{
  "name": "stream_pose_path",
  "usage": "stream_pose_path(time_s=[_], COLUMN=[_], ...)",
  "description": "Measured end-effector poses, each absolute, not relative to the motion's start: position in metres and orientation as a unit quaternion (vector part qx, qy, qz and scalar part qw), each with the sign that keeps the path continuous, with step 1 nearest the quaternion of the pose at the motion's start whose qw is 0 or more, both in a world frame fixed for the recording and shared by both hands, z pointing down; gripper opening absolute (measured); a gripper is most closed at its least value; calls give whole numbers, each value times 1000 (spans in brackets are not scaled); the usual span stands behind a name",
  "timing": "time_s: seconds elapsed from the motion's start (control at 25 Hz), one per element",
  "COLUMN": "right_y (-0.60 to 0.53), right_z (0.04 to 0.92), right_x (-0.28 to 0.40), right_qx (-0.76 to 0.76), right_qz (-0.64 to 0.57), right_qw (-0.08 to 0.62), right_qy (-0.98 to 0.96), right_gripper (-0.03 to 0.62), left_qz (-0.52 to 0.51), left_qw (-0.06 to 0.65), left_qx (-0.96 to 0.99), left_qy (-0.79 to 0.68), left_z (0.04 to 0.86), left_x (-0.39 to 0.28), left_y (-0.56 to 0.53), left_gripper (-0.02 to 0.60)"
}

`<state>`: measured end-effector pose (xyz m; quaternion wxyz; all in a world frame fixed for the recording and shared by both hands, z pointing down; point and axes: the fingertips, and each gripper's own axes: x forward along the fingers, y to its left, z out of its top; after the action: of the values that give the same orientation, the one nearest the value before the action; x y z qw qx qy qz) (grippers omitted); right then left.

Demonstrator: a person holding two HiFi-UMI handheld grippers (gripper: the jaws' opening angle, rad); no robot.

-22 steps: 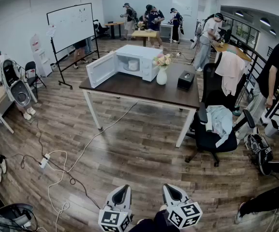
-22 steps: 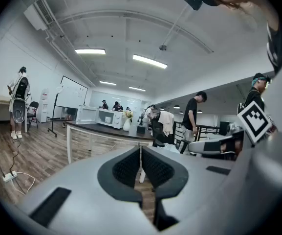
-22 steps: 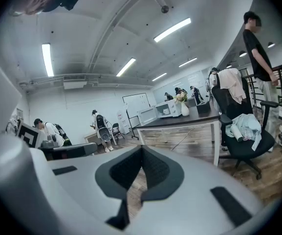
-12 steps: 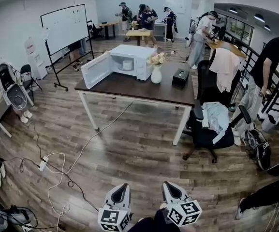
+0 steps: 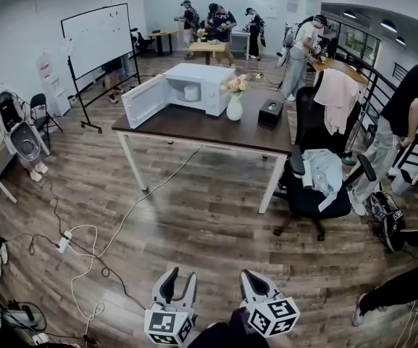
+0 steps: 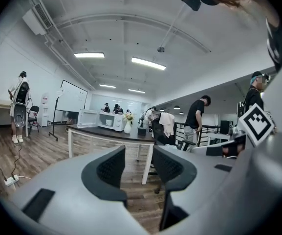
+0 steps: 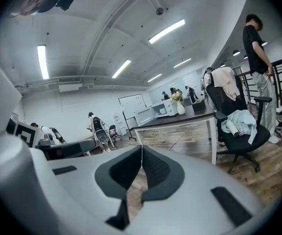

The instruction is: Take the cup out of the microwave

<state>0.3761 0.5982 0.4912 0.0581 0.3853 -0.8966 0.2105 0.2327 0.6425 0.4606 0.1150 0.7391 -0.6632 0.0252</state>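
A white cup (image 5: pixel 191 93) stands inside the white microwave (image 5: pixel 210 84), whose door (image 5: pixel 145 101) hangs open to the left. The microwave sits at the far side of a dark table (image 5: pixel 194 130), well ahead of both grippers across the wooden floor. My left gripper (image 5: pixel 180 278) is at the bottom edge of the head view, open with nothing between its fingers; the left gripper view shows the gap too (image 6: pixel 139 153). My right gripper (image 5: pixel 248 275) beside it is shut and empty, its pads meeting (image 7: pixel 141 148). The microwave (image 6: pixel 104 119) (image 7: pixel 164 109) is small in both gripper views.
A white vase of flowers (image 5: pixel 235 107) and a black box (image 5: pixel 269 112) share the table. An office chair with clothes (image 5: pixel 317 187) stands at its right. Cables and a power strip (image 5: pixel 67 242) lie on the floor at left. People stand at right (image 5: pixel 404 122) and behind.
The left gripper's jaws, shut before, now stand apart. The right gripper is as it was. The view has shifted slightly.
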Motion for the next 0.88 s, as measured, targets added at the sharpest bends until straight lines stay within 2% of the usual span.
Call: stream_pose_path(time_s=[0.04,0.16,0.6,0.88], right_y=[599,600,546,452], right_z=[492,494,507,503], right_x=[375,370,347,297], right_qx=[385,383,378,359], right_qz=[210,210,232,227], right_qw=[59,61,64,59], right_qy=[-897,-897,-894,-903], right_gripper=[-6,-6,-5,-5], left_qz=[24,20,17,17], left_qw=[117,118,118,118], left_qx=[737,732,711,699], left_qy=[-665,-671,-693,-706], left_z=[461,462,468,467], left_x=[230,224,189,139], left_y=[643,642,585,497], left_gripper=[179,248,360,383])
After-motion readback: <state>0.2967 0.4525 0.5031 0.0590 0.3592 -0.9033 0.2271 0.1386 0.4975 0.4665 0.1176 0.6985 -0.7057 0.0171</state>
